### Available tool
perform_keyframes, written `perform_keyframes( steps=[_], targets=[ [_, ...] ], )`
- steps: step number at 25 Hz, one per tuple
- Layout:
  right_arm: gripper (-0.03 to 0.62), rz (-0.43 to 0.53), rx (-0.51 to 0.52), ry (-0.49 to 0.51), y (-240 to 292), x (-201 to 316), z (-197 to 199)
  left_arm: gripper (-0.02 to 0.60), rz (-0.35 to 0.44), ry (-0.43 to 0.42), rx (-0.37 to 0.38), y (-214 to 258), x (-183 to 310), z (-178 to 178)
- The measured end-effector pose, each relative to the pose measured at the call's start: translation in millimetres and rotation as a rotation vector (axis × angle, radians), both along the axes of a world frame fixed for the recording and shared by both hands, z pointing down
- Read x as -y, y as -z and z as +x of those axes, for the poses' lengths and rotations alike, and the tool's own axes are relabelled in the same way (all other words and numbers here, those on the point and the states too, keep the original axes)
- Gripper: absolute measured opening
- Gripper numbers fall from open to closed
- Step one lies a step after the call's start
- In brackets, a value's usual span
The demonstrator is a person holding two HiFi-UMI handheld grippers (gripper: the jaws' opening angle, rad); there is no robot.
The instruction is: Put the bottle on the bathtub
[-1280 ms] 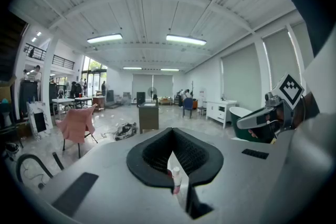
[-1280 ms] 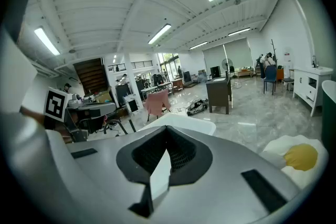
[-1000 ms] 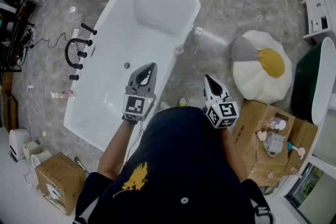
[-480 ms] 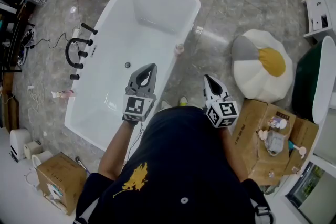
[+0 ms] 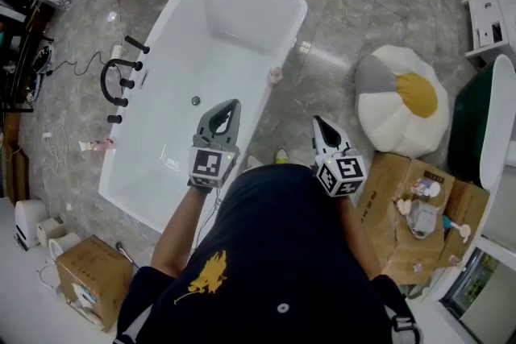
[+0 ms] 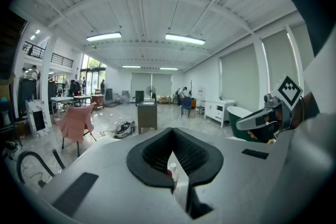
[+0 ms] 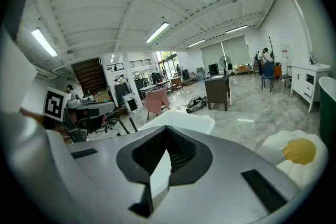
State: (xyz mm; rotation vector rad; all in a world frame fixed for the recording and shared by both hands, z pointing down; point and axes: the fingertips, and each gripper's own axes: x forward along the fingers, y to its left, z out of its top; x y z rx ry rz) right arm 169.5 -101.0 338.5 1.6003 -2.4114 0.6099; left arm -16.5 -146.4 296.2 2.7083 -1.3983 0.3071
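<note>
Both closed on nothing, the left gripper (image 5: 233,103) and right gripper (image 5: 318,120) (mid-frame) could, if swung carelessly, knock the small bottle (image 5: 276,75) off the bathtub (image 5: 234,12) rim.

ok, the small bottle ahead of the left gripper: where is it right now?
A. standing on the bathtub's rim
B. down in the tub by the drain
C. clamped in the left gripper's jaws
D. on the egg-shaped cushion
A: the bottle stands upright on the long rim of the bathtub, clear of the left gripper, which has nothing between its jaws.
</note>
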Motion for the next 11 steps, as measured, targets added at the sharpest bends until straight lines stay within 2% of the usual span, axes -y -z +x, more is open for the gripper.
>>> perform_keyframes(
  steps=[11],
  targets=[
    [0.002, -0.007, -0.007, 0.002, -1, -10, -4, 0.018, -0.002, -0.015, 0.003, -2, -9, -3]
  ],
)
